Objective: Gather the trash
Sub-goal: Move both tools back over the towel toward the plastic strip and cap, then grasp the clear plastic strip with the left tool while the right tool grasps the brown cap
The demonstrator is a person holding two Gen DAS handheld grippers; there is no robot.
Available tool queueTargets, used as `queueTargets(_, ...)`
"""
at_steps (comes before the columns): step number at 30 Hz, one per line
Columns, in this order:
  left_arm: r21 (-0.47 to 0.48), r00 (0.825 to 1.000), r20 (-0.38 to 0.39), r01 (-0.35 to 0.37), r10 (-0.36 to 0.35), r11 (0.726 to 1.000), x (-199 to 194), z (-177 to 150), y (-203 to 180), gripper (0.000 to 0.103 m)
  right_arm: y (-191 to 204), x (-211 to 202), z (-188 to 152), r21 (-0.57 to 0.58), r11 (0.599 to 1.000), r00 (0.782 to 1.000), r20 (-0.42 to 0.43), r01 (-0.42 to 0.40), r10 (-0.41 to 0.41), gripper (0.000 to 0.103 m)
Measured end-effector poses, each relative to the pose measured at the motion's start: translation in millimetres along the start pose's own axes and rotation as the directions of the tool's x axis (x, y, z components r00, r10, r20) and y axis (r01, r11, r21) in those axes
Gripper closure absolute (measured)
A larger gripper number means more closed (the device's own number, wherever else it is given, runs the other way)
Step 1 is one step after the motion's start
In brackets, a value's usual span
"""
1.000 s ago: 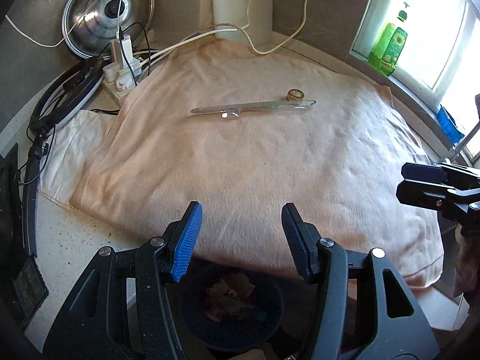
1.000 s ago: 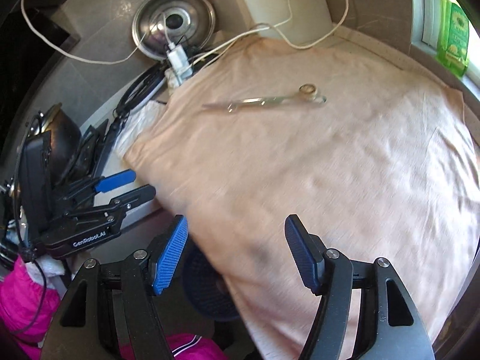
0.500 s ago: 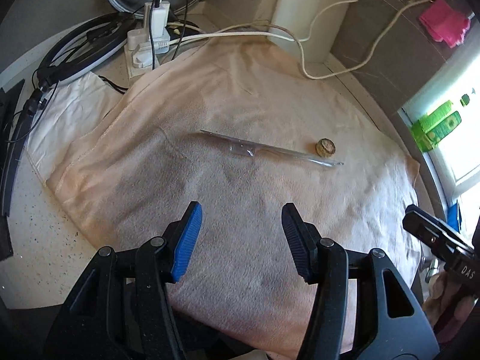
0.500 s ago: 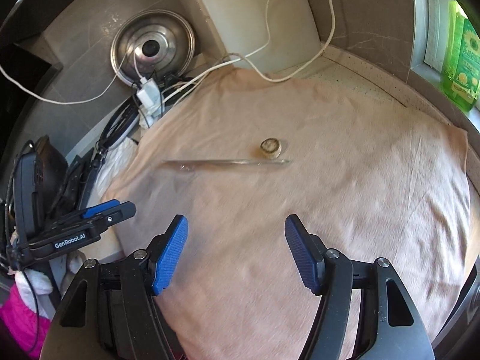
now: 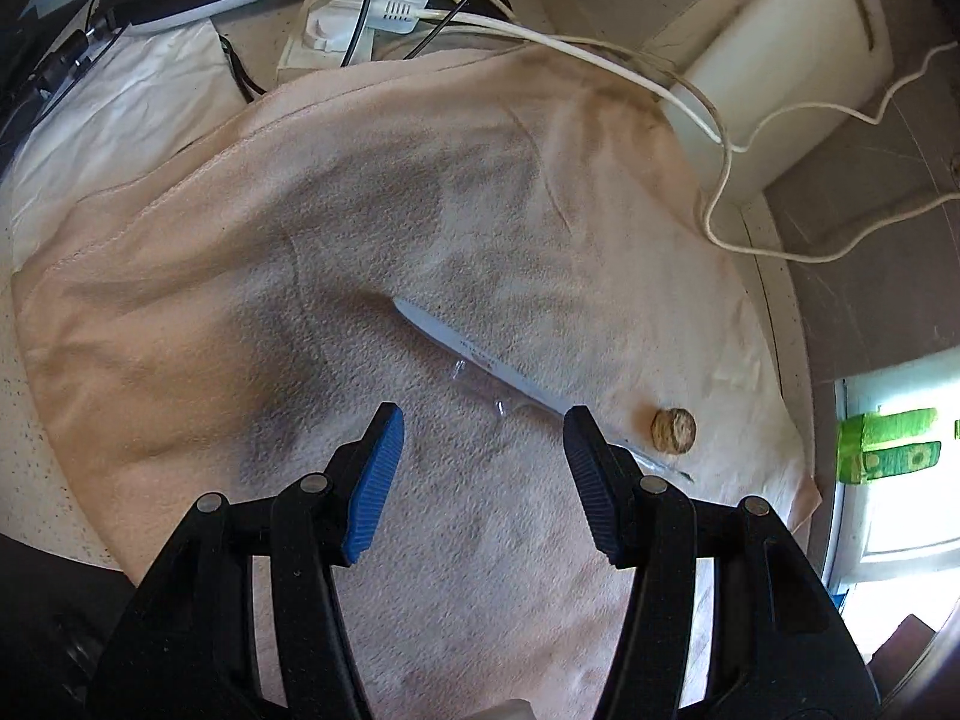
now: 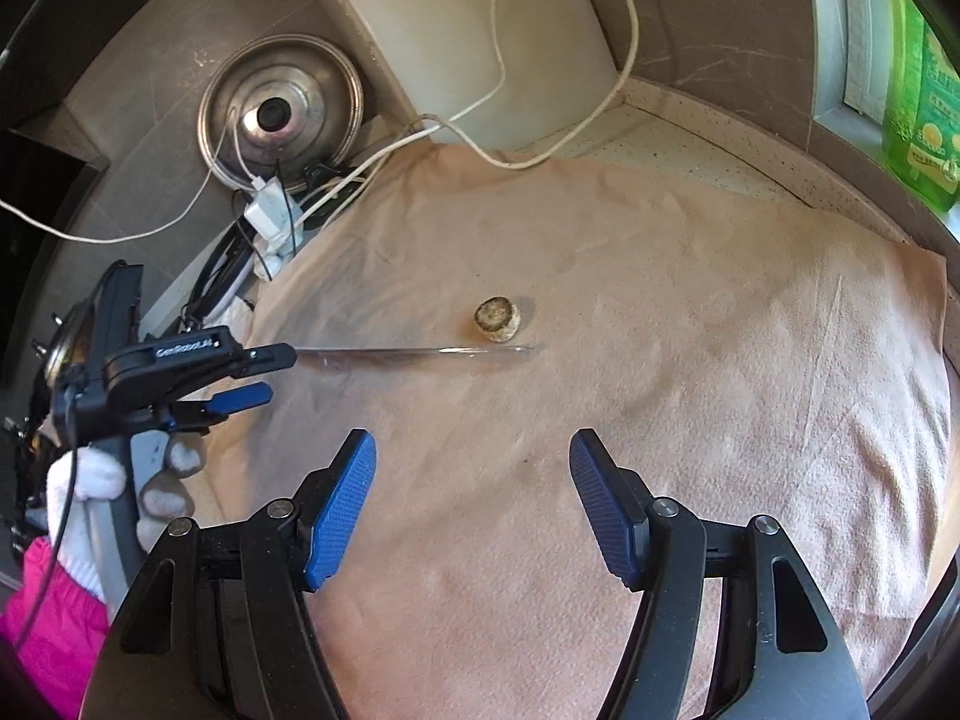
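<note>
While your left gripper (image 5: 477, 450) hangs over the near part of the peach towel (image 5: 240, 312), its fingers stand well apart with nothing between them. Your right gripper (image 6: 471, 480) is likewise spread wide and empty above the towel's near edge. Just beyond your left fingertips lies the clear plastic strip (image 5: 474, 363), flat on the cloth and running from the centre toward the right; its right end passes behind the right finger. In the right wrist view the same strip (image 6: 414, 353) stretches from the tip of your left gripper (image 6: 264, 372) across to the right. Touching or just beside its right end sits the small round cork-like piece (image 6: 497, 319), on the far side of it. Farther off at the left a white power strip (image 5: 354, 12) and a steel pot lid (image 6: 281, 114) sit by the wall, with a white cutting board (image 6: 468, 30) leaning there. At the far right stands a green bottle (image 6: 927, 96).
</note>
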State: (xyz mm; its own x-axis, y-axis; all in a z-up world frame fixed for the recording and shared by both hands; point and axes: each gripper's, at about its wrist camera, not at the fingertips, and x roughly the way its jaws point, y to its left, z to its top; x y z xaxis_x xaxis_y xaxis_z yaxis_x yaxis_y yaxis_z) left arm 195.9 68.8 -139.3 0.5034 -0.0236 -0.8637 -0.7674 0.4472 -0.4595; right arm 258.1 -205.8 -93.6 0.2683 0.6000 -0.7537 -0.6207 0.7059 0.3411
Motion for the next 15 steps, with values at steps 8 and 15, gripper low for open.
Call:
queueTargets(8, -0.043, 1.0, 0.001, -0.029, 0.029, 0.999, 25, 3, -14, 0.046, -13, -2, 9, 0.009, 1.0, 1.0, 0.013, -0.003, 0.003, 0.036)
queueTargets(15, -0.049, 0.999, -0.017, -0.046, 0.046, 0.998, 42, 3, -19, 0.047, -15, 7, 16, 0.008, 1.0, 1.0, 0.007, -0.012, 0.012, 0.036)
